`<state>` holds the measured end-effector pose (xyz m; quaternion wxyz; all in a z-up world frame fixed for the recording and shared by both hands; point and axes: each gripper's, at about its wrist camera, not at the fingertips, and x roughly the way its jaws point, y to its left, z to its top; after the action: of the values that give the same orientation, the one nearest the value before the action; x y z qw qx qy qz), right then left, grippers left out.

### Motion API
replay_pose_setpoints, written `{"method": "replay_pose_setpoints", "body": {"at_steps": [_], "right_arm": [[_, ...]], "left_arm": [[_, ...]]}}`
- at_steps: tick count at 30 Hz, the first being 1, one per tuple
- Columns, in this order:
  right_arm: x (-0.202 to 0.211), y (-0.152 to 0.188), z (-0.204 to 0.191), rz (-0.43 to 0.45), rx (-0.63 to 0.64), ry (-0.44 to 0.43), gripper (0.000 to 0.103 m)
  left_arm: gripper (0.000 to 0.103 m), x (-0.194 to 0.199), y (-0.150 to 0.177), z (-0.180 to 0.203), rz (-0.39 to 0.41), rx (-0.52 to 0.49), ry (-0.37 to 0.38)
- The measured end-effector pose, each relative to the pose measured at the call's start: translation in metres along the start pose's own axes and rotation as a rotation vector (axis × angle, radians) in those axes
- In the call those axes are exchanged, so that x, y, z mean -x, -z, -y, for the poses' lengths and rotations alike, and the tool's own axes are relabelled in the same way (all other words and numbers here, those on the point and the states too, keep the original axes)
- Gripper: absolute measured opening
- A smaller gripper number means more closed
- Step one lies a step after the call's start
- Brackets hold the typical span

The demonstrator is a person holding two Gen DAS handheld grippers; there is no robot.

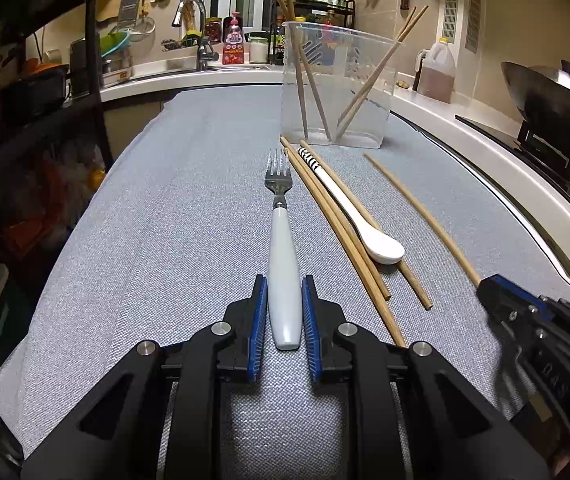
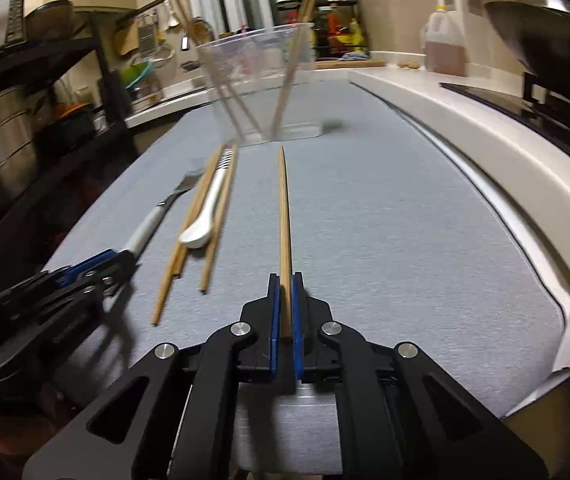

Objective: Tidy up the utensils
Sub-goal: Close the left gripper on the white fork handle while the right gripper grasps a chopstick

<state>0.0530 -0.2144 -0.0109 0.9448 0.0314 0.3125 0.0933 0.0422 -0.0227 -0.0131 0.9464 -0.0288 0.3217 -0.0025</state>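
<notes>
A white-handled fork (image 1: 283,264) lies on the grey cloth (image 1: 165,220), its handle between the pads of my left gripper (image 1: 284,284), which is closed on it. My right gripper (image 2: 285,280) is shut on a single wooden chopstick (image 2: 283,216) that points toward the clear plastic cup (image 2: 257,80). The cup (image 1: 335,84) holds several chopsticks. Three loose chopsticks (image 1: 341,236) and a white spoon (image 1: 361,220) lie between the fork and the held chopstick (image 1: 425,216). The right gripper body also shows in the left wrist view (image 1: 525,320).
A sink and faucet (image 1: 195,32) stand at the back left, a dark shelf rack (image 1: 25,80) on the left. An oil jug (image 1: 437,72) and a wok (image 1: 553,100) on the stove stand at the right beyond the white counter edge (image 1: 525,184).
</notes>
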Motion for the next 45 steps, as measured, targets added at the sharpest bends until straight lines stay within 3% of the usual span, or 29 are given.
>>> {"method": "replay_pose_setpoints", "body": {"at_steps": [45], "right_arm": [[-0.009,-0.005,0.007,0.03,0.026,0.017,0.007]], "left_arm": [[0.019,-0.001,0.001,0.011,0.028,-0.046,-0.027]]}}
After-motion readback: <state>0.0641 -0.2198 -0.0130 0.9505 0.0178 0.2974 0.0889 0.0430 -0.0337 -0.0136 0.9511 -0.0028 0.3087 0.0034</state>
